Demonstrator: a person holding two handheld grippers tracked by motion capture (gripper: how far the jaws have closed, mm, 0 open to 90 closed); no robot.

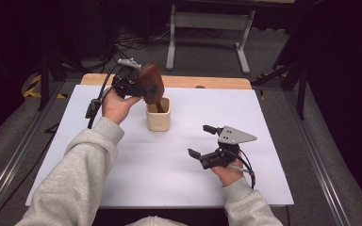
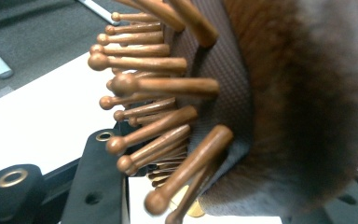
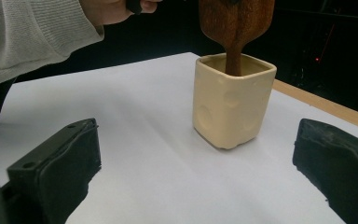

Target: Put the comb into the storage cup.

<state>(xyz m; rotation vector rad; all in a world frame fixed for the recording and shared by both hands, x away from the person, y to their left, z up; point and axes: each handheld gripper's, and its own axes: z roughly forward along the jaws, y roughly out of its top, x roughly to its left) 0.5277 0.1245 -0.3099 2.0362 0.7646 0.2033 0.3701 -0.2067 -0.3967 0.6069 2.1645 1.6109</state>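
Gripping the head of a wooden hairbrush (image 1: 152, 84), the left gripper (image 1: 139, 87) holds it upright with its handle inside the cream square cup (image 1: 159, 117) standing on the white table (image 1: 169, 179). Nearer the person, the right gripper (image 1: 202, 140) hovers apart, its jaws spread wide and holding nothing, facing the cup.

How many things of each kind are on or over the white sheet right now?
Wooden hairbrush, handle down in the cup: 1
Cream square cup: 1
Hand-held gripper, left shut on the brush, right open: 2
Total: 4
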